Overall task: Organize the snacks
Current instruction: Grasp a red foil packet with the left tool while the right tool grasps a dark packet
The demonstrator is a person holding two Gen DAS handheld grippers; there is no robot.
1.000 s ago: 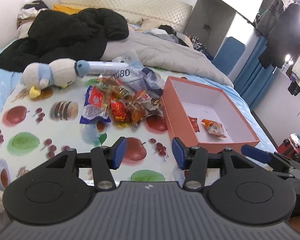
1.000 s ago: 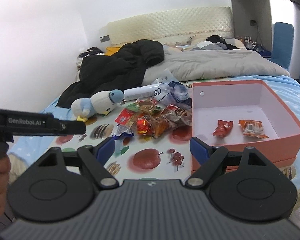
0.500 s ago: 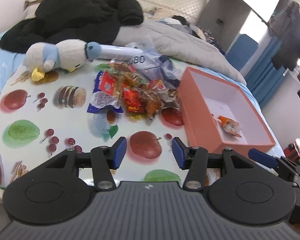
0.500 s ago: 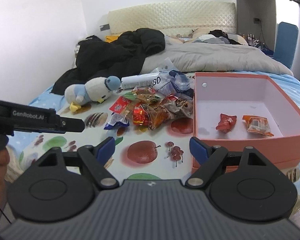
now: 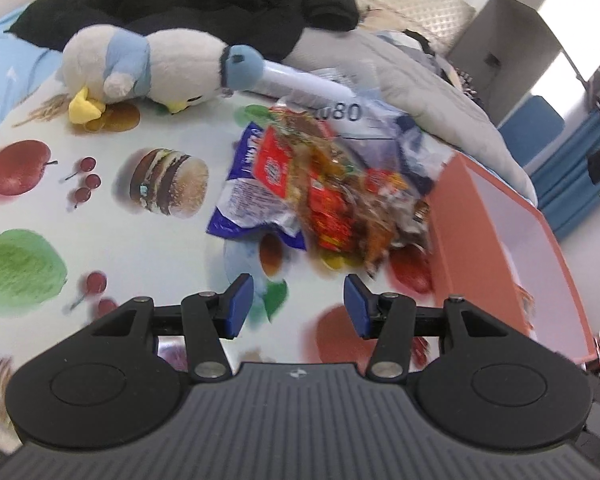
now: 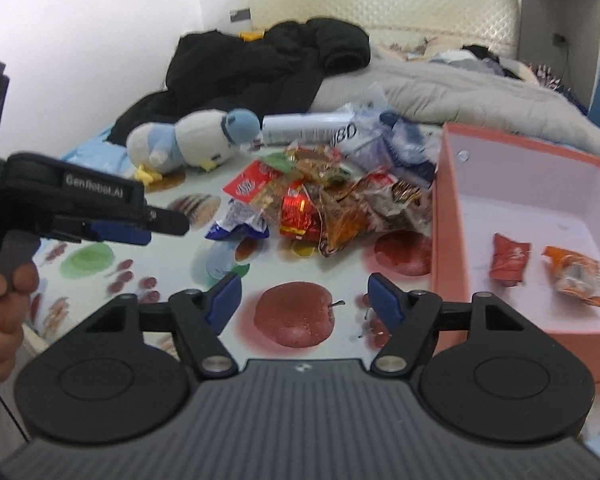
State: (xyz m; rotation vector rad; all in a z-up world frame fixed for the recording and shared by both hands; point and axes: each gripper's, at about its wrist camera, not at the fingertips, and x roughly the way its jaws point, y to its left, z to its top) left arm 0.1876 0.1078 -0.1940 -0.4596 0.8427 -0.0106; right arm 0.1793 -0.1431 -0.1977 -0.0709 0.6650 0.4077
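A heap of snack packets point(image 5: 332, 196) point(image 6: 328, 208) lies on the fruit-print cloth point(image 5: 60, 200), left of an open orange box point(image 5: 496, 216) point(image 6: 444, 216). Two packets, a red one point(image 6: 510, 258) and an orange one point(image 6: 576, 276), lie in the box. My left gripper point(image 5: 298, 306) is open and empty, just short of the heap above a blue packet point(image 5: 244, 204). It also shows from the side in the right wrist view point(image 6: 140, 226). My right gripper point(image 6: 302, 298) is open and empty over a printed apple, near the box's front left corner.
A plush penguin point(image 5: 140, 68) point(image 6: 188, 140) lies behind the heap beside a white tube point(image 6: 304, 128) and a clear bag point(image 6: 384, 136). A black jacket point(image 6: 268, 64) and a grey duvet point(image 6: 460, 92) lie further back on the bed.
My left gripper has moved forward and down toward the snack heap, which now looks much larger. My right gripper has moved forward a little. Both stay open.
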